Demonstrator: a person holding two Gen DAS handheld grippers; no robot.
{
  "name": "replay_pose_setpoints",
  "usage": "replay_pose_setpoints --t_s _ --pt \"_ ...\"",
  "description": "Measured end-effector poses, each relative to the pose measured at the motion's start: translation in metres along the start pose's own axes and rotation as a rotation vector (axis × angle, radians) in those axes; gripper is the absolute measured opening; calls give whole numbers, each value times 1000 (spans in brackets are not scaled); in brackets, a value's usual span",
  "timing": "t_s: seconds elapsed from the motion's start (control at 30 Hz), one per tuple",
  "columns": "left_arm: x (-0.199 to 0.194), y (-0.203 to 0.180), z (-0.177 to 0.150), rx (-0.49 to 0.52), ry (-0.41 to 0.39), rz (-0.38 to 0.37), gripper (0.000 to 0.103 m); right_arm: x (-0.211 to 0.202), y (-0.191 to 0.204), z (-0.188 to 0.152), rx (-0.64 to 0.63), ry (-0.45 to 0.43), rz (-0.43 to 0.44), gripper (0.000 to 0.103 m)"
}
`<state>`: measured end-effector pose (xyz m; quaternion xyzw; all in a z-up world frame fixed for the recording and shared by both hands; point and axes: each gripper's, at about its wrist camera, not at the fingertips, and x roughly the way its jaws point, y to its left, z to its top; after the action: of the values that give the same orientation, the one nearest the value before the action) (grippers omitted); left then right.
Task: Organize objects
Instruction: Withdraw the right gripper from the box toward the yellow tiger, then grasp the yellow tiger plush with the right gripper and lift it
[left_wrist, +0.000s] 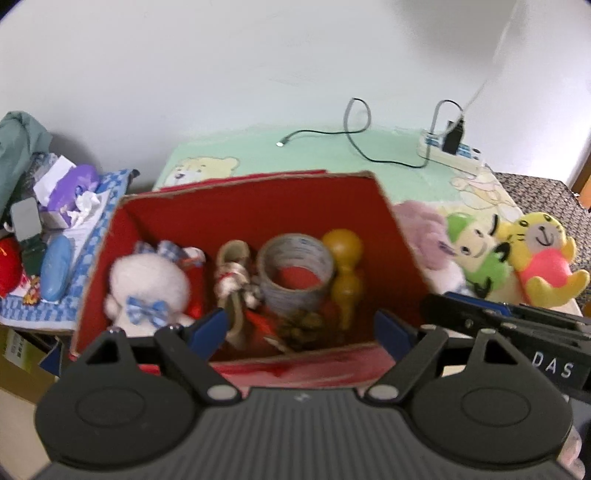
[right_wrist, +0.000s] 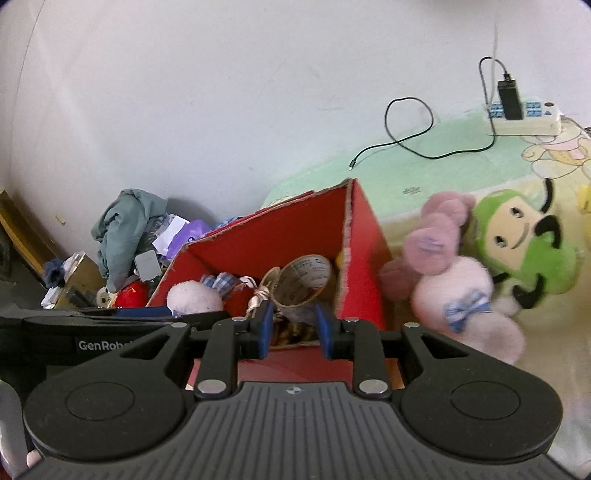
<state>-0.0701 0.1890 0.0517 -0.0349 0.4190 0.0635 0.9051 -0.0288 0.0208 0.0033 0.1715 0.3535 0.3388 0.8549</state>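
A red cardboard box (left_wrist: 258, 199) (right_wrist: 365, 236) stands open on the bed. Inside lie a white plush with a blue bow (left_wrist: 144, 284), a knotted rope toy (left_wrist: 232, 273), a tape roll (left_wrist: 295, 273) (right_wrist: 306, 277), a yellow gourd (left_wrist: 345, 266) and a pine cone (left_wrist: 301, 325). My left gripper (left_wrist: 301, 330) is open and empty over the box's near edge. My right gripper (right_wrist: 293, 326) is partly open and empty at the box's near right corner. To the right lie a pink-and-white plush (right_wrist: 454, 284), a green plush (right_wrist: 524, 243) (left_wrist: 476, 254) and a yellow tiger plush (left_wrist: 539, 258).
A power strip (left_wrist: 450, 147) (right_wrist: 524, 118) with a black charger and cable (left_wrist: 354, 133) lies at the back of the green blanket. Left of the box is a cluttered side table with tissues (left_wrist: 70, 192), a blue case (left_wrist: 55, 267) and grey cloth (right_wrist: 122, 229).
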Motion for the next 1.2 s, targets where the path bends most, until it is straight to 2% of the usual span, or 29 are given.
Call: replay_pose_setpoints --t_s 0.23,0.47,0.7,1.03,1.2 --pt "0 -54 -3 22 14 -29 85 -27 -41 6 20 4 4 29" --pt "9 -105 -2 47 50 -72 83 -53 -89 8 57 9 -27 29" --pt "20 -159 -1 119 74 -116 83 -78 -135 8 110 8 -94 30" --pt "52 -221 4 195 147 -205 86 -113 -190 12 190 -20 -195 30" --pt "70 -247 5 225 188 -274 87 -127 -222 13 276 -43 -257 36"
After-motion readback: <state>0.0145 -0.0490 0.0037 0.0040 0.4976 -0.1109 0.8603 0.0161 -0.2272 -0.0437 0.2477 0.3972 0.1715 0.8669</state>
